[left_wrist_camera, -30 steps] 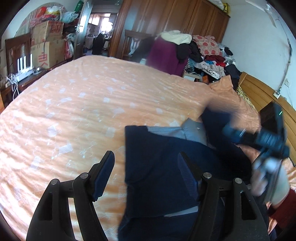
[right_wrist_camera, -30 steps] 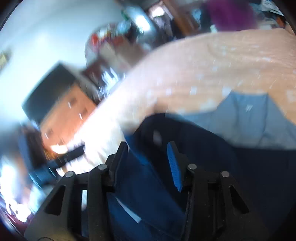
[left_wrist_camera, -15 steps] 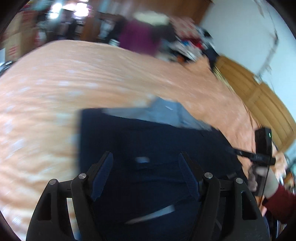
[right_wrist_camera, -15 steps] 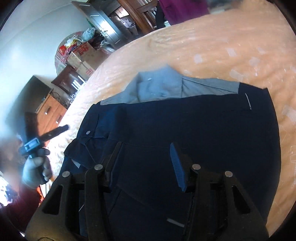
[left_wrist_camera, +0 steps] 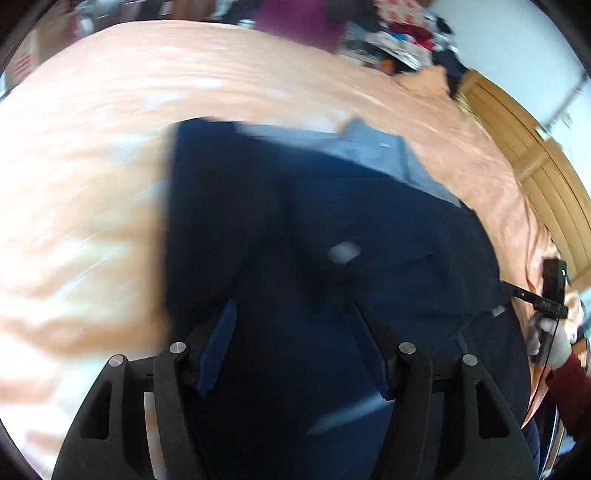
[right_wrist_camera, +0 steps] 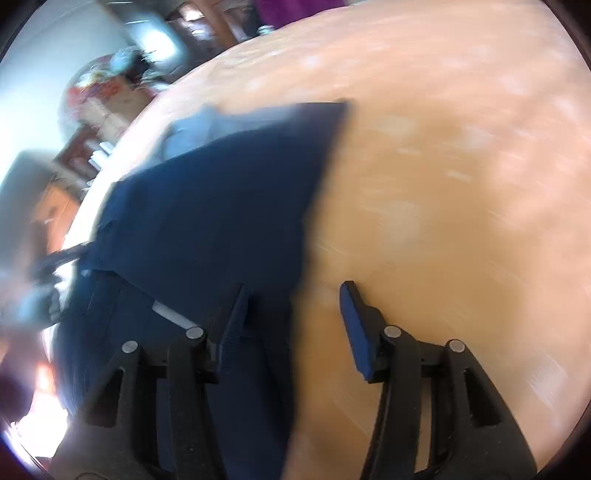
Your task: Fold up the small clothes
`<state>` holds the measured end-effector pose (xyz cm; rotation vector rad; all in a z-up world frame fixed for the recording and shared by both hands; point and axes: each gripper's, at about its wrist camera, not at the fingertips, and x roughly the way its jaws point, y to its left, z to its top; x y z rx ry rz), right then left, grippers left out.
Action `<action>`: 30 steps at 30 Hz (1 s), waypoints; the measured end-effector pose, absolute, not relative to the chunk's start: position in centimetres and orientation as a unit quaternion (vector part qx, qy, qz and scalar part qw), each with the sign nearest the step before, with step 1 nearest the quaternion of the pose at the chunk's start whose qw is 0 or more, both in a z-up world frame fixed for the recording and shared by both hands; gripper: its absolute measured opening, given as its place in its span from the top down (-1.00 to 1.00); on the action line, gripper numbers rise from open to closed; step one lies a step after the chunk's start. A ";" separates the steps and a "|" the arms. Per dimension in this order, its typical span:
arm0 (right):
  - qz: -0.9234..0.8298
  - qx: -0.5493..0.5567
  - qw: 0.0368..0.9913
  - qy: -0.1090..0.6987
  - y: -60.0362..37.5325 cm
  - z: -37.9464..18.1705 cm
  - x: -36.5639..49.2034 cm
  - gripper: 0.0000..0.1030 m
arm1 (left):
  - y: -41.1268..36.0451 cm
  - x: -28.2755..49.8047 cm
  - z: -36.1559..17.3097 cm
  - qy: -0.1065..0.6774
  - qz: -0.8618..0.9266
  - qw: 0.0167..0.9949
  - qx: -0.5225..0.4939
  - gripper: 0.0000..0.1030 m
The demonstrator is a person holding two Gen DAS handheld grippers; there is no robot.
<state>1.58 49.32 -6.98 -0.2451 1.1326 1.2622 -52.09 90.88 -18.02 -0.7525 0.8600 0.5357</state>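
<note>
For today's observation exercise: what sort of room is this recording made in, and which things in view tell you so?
Most likely a bedroom in a home. A wide bed under an orange bedspread fills the view, a wooden headboard runs along one side, and heaped clothes lie beyond the navy garment.

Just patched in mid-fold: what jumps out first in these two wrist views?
A dark navy garment spread flat on the orange bedspread fills the middle of the left view, a lighter blue-grey part showing at its far edge. The left gripper hangs open over its near part. The right gripper, also open, straddles the garment's right edge, one finger over cloth and one over bare bedspread; both views are motion-blurred.
</note>
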 end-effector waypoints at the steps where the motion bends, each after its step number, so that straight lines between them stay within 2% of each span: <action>1: 0.550 -0.102 0.661 0.501 48.3 -6.4 1.5 -0.04 | 90.7 -54.2 -17.5 0.395 0.267 0.802 -0.360 -0.29; 6: 0.585 -0.072 0.612 0.528 39.5 -3.0 -3.8 -0.22 | 86.6 -62.6 -14.2 0.378 0.252 0.803 -0.385 -0.37; 11: 0.570 -0.108 0.590 0.561 32.5 -4.8 -9.1 -0.25 | 79.1 -69.1 -14.0 0.386 0.188 0.806 -0.407 -0.42; 15: 0.561 -0.094 0.582 0.581 29.0 -6.5 -11.7 -0.25 | 74.1 -72.6 -15.4 0.374 0.171 0.804 -0.429 -0.41; 19: 0.557 -0.110 0.579 0.585 28.7 -7.4 -13.3 -0.25 | 72.3 -73.9 -15.3 0.343 0.160 0.812 -0.445 -0.42; 30: 0.558 -0.132 0.569 0.590 29.1 -8.0 -14.8 -0.26 | 69.6 -74.3 -15.8 0.383 0.139 0.814 -0.414 -0.38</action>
